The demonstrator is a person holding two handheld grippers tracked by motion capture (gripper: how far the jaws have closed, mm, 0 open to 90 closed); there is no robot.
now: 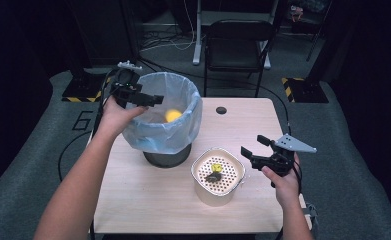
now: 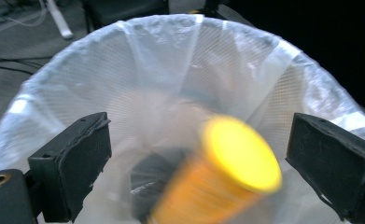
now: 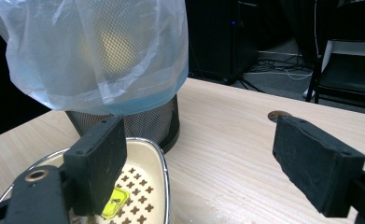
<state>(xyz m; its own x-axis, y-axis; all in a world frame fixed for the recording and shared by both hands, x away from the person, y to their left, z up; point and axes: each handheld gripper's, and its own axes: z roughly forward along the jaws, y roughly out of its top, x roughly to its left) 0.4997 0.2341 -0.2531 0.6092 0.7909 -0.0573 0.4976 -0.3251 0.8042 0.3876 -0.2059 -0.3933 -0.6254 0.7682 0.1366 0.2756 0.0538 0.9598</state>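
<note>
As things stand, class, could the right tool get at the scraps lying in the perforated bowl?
Probably yes. The right tool hovers open just beside the bowl, and the scraps lie uncovered on its perforated insert. Nothing stands between them; the lined bin sits off to the other side.

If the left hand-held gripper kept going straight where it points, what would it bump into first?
Probably the yellow object, blurred between the open jaws of the left hand-held gripper, inside the bag-lined bin. Depth is unclear; past it comes the plastic liner.
</note>
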